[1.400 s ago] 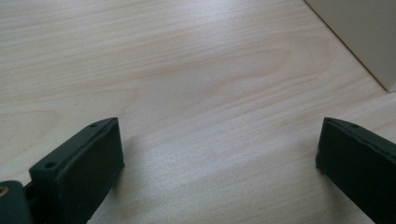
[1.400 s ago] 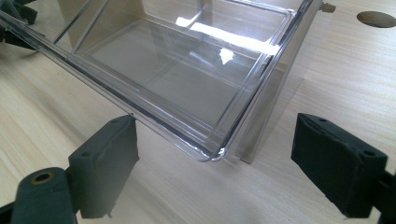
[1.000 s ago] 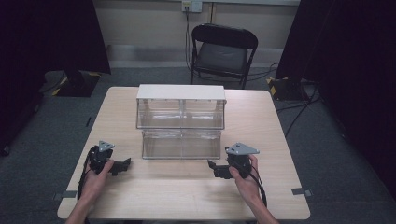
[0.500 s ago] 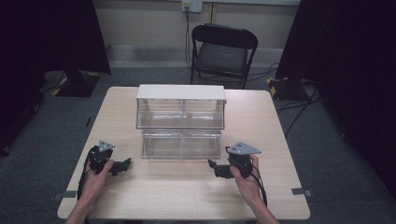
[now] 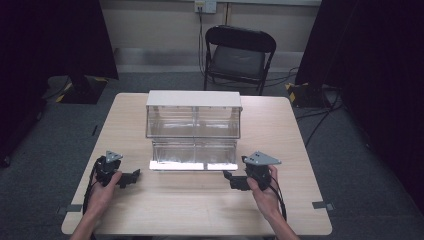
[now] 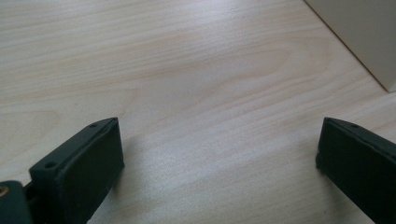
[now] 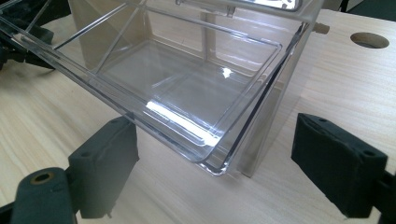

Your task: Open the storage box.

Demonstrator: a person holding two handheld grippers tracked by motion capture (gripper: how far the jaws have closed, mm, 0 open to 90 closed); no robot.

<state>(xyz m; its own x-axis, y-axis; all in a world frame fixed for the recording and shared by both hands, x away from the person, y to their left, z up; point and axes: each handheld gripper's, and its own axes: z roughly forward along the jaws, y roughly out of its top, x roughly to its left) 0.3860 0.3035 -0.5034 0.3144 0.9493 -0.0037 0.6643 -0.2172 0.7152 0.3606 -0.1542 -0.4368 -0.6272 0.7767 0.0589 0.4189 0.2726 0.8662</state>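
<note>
A clear plastic two-tier bin unit (image 5: 193, 131) with a white top stands mid-table; its lower bins tilt out toward me (image 7: 187, 98). My left gripper (image 5: 131, 177) rests on the table left of the unit, jaws wide apart over bare wood (image 6: 215, 154), nothing between them. A pale corner of the unit (image 6: 359, 37) shows at that view's upper right. My right gripper (image 5: 231, 181) sits at the unit's front right, open, its jaws (image 7: 215, 177) flanking the corner of the tilted clear bin without touching it.
The light wooden table (image 5: 200, 210) has free room in front of the unit and at both sides. A round hole (image 7: 369, 40) is in the tabletop beyond the unit. A black folding chair (image 5: 239, 55) stands behind the table; dark curtains hang on both sides.
</note>
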